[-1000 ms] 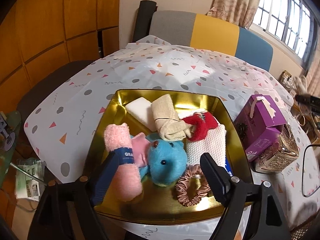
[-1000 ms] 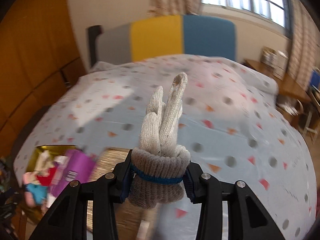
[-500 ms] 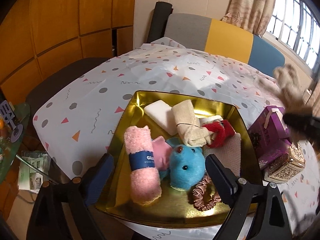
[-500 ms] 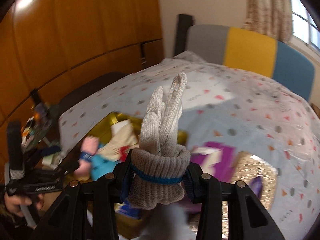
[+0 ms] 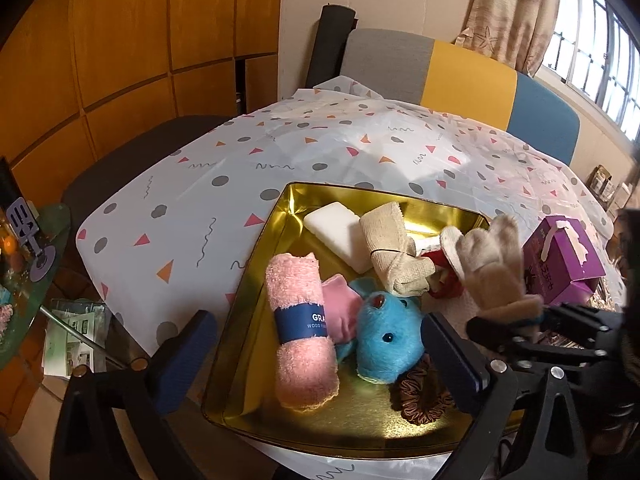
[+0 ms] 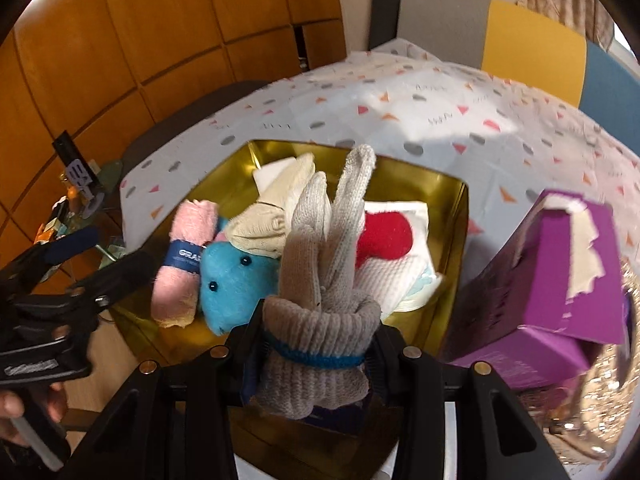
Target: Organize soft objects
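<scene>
My right gripper (image 6: 316, 354) pinches the knit glove (image 6: 324, 280) by its ribbed cuff above the gold tray (image 5: 256, 280); it's light and floppy. My left gripper (image 5: 320, 360) is opening, empty.

Left gripper (image 5: 316, 354) tilted down, jaws opening wide, nothing between the pads; a bare hand (image 6: 24, 412) holds its handle at the near left. Right gripper (image 6: 316, 344) pitched steeply down from the right side, pads clamped on the cuff of a knit glove (image 6: 324, 280), fingers pointing away.
</scene>
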`<state>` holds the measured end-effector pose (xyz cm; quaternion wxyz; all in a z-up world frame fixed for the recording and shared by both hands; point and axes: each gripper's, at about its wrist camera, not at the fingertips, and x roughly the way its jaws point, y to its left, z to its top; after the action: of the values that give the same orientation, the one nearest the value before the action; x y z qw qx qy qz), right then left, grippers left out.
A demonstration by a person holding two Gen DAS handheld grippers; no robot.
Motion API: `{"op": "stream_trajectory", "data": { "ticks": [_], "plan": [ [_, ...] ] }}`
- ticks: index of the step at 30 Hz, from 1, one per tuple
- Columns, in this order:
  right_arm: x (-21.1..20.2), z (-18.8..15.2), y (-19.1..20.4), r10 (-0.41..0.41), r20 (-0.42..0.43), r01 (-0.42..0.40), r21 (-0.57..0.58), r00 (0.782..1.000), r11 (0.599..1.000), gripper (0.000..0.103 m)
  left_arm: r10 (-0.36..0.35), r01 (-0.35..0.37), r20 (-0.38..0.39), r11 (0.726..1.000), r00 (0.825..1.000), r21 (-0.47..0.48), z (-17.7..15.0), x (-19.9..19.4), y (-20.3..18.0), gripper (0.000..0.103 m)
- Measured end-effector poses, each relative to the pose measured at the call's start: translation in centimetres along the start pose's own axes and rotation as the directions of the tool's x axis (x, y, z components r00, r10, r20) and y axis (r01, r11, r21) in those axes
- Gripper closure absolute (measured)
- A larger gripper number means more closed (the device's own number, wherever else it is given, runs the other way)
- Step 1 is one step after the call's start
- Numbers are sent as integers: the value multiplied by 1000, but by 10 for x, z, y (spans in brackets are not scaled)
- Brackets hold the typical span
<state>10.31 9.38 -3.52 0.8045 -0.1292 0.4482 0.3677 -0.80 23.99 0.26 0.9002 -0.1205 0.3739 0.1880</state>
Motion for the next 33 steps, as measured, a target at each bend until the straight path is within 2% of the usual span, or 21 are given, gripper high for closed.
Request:
{"op": "stream_trajectory", "data": {
  "ticks": [5, 11, 14, 16, 22, 26, 30, 33],
  "plan": [
    [21, 1, -3, -12, -35, 13, 51, 999, 999, 58, 13, -13, -6, 1000, 1000, -1, 0, 3, 2, 0],
    [28, 0, -5, -27, -40, 30, 73, 999, 997, 55, 13, -13, -7, 1000, 1000, -20, -1, 5, 6, 0],
    [22, -1, -5, -25, -25, 27, 79, 999, 997, 48, 14, -14, -9, 1000, 1000, -27, -1, 6, 7, 0],
    [15, -1, -5, -35, -2, 35, 73, 999, 997, 36, 15, -15, -9, 999, 1000, -28, -1, 6, 7, 0],
    [-10, -2, -5, -61, 74, 55, 80, 995, 995, 35, 14, -14, -1, 999, 1000, -30, -1, 4, 6, 0],
    [-25, -7, 0, -112, 126, 106, 58, 986, 993, 35, 13, -13, 2, 999, 1000, -30, -1, 3, 5, 0],
    [-20, -10, 6, -154, 130, 152, 24, 980, 988, 35, 13, -13, 9, 1000, 1000, -24, 0, 2, 3, 0],
    [-9, -11, 6, -164, 99, 163, 23, 981, 986, 35, 26, -26, 18, 1000, 999, -13, 1, 0, 1, 0]
  ]
}}
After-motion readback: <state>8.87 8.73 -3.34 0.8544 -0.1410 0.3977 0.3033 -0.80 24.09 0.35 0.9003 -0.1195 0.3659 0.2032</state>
